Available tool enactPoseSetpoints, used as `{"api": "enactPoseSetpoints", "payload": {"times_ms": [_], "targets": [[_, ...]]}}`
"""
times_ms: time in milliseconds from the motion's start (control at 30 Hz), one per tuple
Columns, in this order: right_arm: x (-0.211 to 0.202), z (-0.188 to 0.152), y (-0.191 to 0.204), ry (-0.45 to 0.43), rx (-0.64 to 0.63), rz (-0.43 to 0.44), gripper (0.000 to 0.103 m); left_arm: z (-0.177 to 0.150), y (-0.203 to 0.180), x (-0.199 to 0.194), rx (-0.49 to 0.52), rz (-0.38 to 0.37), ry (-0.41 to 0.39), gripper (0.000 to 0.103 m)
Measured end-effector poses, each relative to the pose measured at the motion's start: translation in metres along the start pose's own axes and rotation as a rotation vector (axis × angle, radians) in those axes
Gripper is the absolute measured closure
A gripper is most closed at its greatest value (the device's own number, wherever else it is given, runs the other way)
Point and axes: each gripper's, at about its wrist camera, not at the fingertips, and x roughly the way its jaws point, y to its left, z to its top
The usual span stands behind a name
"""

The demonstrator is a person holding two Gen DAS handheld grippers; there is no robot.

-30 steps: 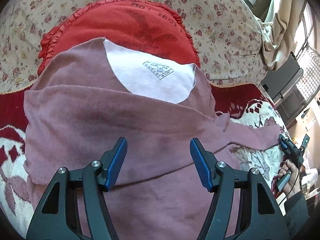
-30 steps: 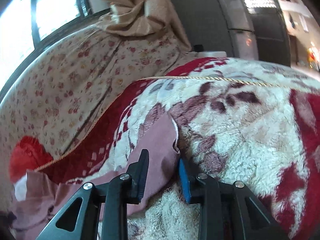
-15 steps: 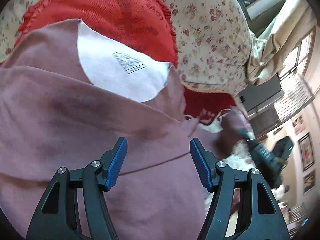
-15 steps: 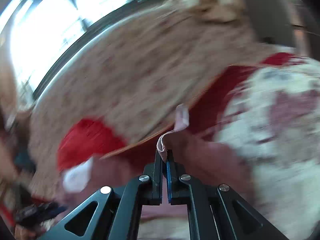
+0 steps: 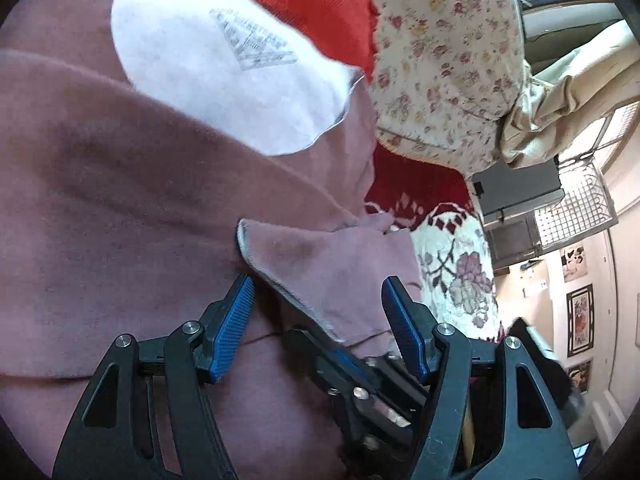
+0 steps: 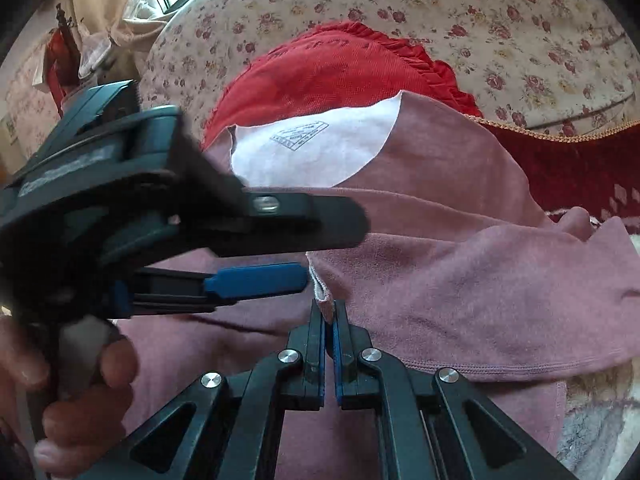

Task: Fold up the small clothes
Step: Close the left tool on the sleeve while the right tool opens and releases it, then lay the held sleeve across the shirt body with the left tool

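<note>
A mauve shirt [image 5: 120,184] is spread over a red cushion [image 5: 320,4] and a patterned blanket [image 5: 452,256], with the floral sofa back [image 6: 480,12] behind. Its white inner neck panel with a printed label [image 6: 308,152] is turned upward. One sleeve [image 6: 480,292] is drawn across the front of the shirt, and its cuff edge is pinched between the blue pads of the right gripper [image 6: 329,320], whose jaws are pressed together on the fabric. In the left wrist view the same cuff [image 5: 320,276] is seen lying between the spread fingers of the left gripper [image 5: 318,316], just above the right gripper's tips, which reach in from below. The left gripper's jaws are held wide apart and nothing is gripped by them; the shirt body lies beneath them. In the right wrist view the left gripper [image 6: 256,256] is seen from the side, just above the shirt, with a hand [image 6: 80,400] wrapped around its handle
</note>
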Motion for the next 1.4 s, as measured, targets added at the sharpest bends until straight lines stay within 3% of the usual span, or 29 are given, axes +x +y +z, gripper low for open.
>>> {"api": "enactPoseSetpoints", "payload": {"times_ms": [300,367,467,733,933,967,1033,1067,1133,1200,1333,1400], "targets": [[-0.010,0.001,0.016,-0.022,-0.091,0.006,0.100,0.004,0.008,0.001,-0.020,-0.023,0.007,0.044],[-0.007,-0.005,0.026,0.009,-0.146,0.019,0.100,0.004,0.007,0.005,-0.014,-0.025,0.023,0.044],[0.003,-0.012,0.032,0.051,-0.196,-0.031,0.100,0.001,0.010,0.008,-0.018,-0.023,0.042,0.045],[-0.012,-0.008,0.024,0.021,-0.137,0.030,0.098,-0.004,0.015,0.008,0.004,0.004,0.036,0.059],[-0.024,-0.019,0.018,0.081,-0.149,0.062,0.089,-0.009,0.013,0.010,0.057,0.043,0.018,0.065],[-0.027,-0.021,0.018,0.087,-0.153,0.067,0.089,-0.010,0.013,0.010,0.061,0.047,0.016,0.067],[-0.036,-0.022,0.014,0.093,-0.163,0.085,0.089,-0.012,0.010,0.010,0.092,0.085,0.010,0.086],[-0.042,-0.021,0.011,0.092,-0.177,0.080,0.089,-0.013,0.008,0.012,0.112,0.111,0.011,0.090],[-0.057,-0.018,0.002,0.070,-0.186,0.041,0.088,-0.015,0.008,0.013,0.134,0.147,-0.001,0.100],[-0.069,-0.011,-0.018,0.057,-0.152,-0.046,0.088,-0.017,0.006,0.013,0.158,0.171,-0.015,0.101],[-0.089,0.001,-0.078,0.022,0.051,-0.199,0.088,-0.023,-0.016,0.004,0.289,0.216,-0.073,0.102],[-0.099,0.003,-0.110,0.005,0.186,-0.298,0.088,-0.024,-0.037,-0.009,0.388,0.222,-0.138,0.102]]}}
